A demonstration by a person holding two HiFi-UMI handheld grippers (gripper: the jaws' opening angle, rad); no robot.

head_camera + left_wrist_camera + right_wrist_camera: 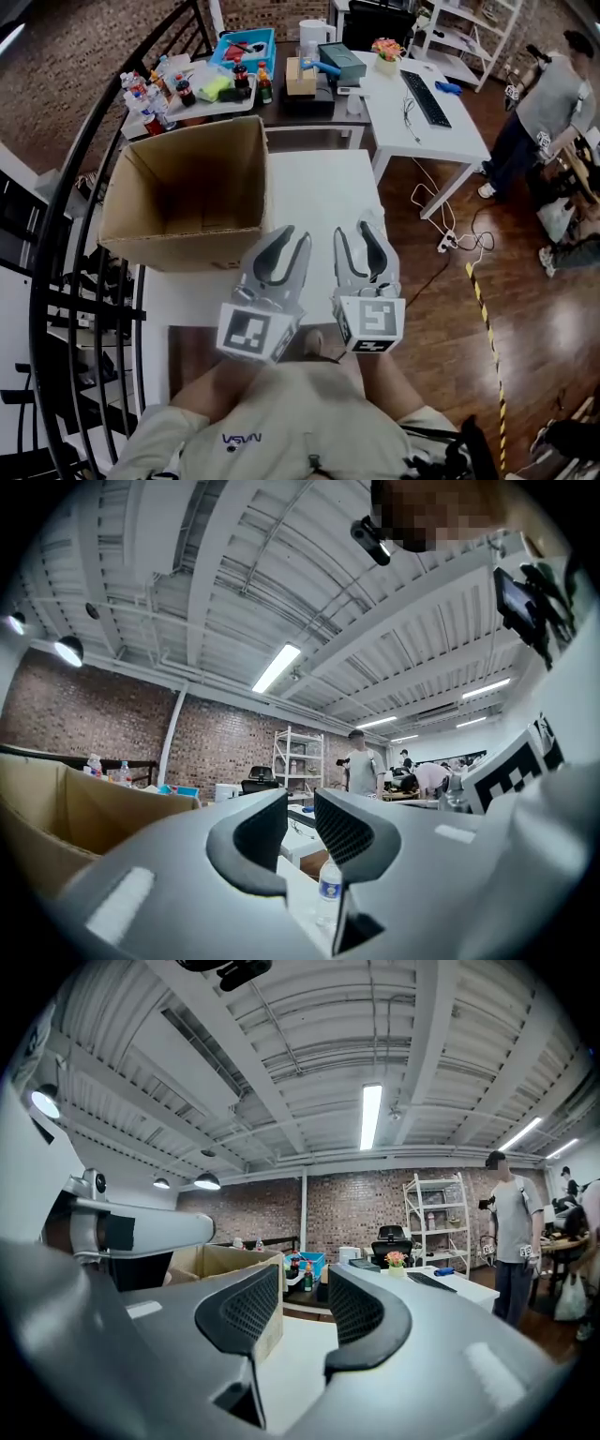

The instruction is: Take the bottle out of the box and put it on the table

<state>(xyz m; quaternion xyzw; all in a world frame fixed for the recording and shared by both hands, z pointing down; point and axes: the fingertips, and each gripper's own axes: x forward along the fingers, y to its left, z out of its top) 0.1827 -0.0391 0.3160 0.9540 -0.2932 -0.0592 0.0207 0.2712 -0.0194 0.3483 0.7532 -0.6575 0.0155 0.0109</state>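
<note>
Jaws on my left gripper (295, 234) and right gripper (354, 229), lower centre of frame, stand apart and empty; one small clear plastic bottle (328, 885), upright on table (319, 187) beyond the left pair, right of box (75, 808); I judge it light, squashy, slick: grip mid-body.

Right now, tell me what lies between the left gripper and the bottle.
Only bare table separates left gripper from bottle, in the left gripper view.

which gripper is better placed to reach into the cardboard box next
probably left: the left gripper sits beside the near corner of the cardboard box, jaws apart and empty; the right gripper is farther from it
</note>
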